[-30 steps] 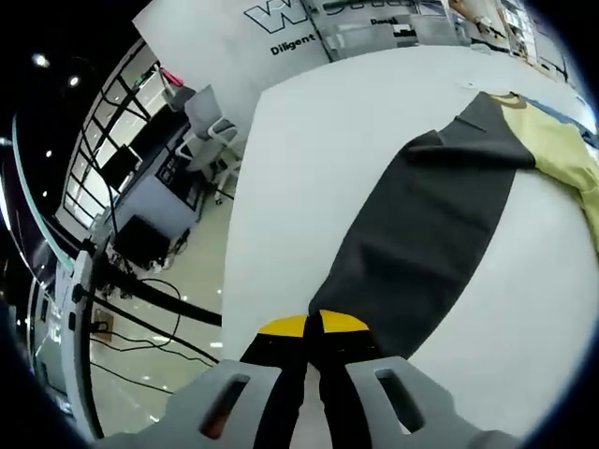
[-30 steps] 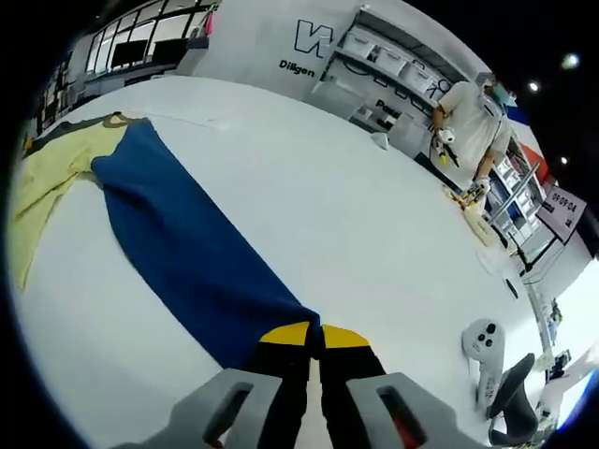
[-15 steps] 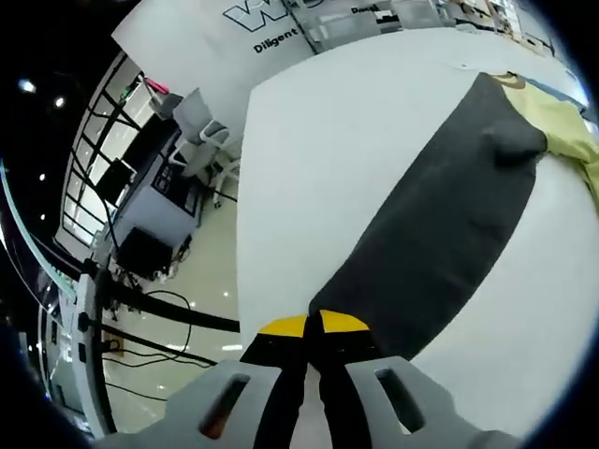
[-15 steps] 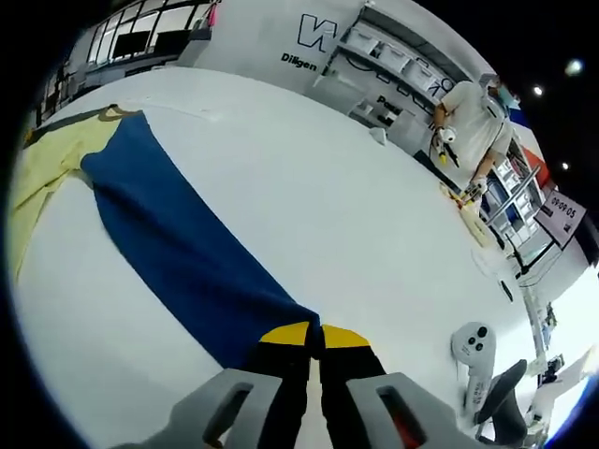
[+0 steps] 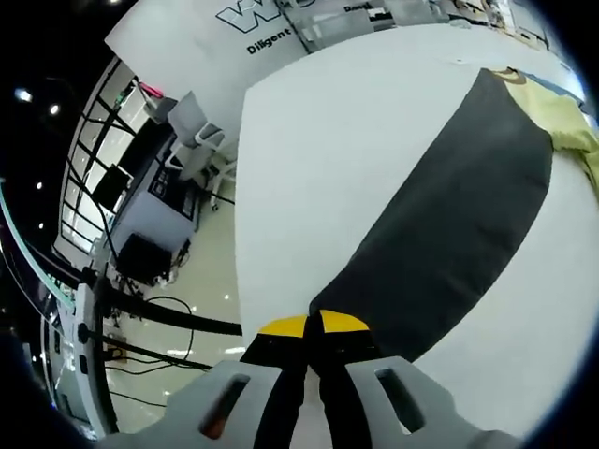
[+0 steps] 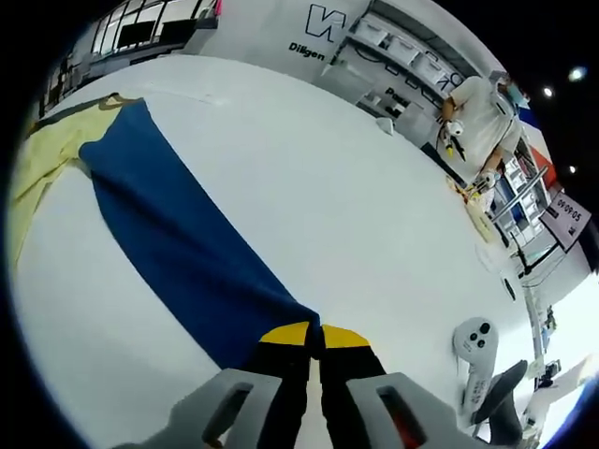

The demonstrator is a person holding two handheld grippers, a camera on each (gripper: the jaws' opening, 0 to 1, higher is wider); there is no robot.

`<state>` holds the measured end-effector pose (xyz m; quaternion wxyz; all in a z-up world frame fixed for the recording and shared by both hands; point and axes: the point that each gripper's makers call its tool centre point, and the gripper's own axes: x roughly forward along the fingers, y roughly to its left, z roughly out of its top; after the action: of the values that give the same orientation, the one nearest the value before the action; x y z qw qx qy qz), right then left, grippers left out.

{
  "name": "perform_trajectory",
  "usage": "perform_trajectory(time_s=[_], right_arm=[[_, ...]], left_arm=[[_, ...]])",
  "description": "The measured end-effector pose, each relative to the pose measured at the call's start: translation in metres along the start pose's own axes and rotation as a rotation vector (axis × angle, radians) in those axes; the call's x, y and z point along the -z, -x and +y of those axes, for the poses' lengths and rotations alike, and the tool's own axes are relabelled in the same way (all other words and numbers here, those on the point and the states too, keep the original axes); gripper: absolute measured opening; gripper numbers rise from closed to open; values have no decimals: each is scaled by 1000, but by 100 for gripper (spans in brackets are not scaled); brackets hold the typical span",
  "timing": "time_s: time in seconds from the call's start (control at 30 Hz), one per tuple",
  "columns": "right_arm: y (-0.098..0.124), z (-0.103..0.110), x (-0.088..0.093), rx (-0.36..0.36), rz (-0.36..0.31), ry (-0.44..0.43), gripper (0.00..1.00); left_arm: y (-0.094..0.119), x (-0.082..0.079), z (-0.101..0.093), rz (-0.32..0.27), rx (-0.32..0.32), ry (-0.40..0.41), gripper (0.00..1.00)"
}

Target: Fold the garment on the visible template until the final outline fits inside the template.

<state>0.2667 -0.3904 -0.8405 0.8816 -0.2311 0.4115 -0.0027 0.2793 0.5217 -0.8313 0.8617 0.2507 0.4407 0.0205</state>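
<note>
In the left gripper view, the left gripper rises from six o'clock with its yellow-tipped black jaws pressed together, clenched on the near corner of a dark grey cloth panel. The panel is matte and smooth, a long, flat strip that widens away from the jaws. Its long axis runs from the jaws toward two o'clock, where its far end meets the pale yellow garment, soft and slightly rumpled. A small tan loop shows at the far corner of the strip. All of this lies on the white table, plain and smooth, whose edge runs along the nine o'clock side. Beyond that edge I see a glossy floor with black cables, a grey office chair and a white wall with dark lettering at twelve o'clock.

In the right gripper view, the right gripper comes up from six o'clock, jaws closed tight on the near corner of a blue cloth panel. The blue strip is flat and even, with straight edges, and its long axis points from the jaws toward ten o'clock. There its far end touches the yellow garment, which lies loosely creased along the nine o'clock side. The white table spreads bare toward one o'clock. At four o'clock a light grey controller-like device rests near the table's edge. At two o'clock a person in a light shirt stands by shelving.
</note>
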Motion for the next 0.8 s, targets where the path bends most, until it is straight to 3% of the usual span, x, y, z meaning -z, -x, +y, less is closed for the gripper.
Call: perform_trajectory(time_s=[0.4,0.73,0.8], right_arm=[[3,-1,8,8,32,-15,0],[15,-5,33,19,81,-91,0],[18,-6,31,20,56,-128,0]], left_arm=[[5,-2,-1,-25,0,2,4],[10,-1,-1,-29,0,9,6],[12,-1,-1,-29,-6,12,6]])
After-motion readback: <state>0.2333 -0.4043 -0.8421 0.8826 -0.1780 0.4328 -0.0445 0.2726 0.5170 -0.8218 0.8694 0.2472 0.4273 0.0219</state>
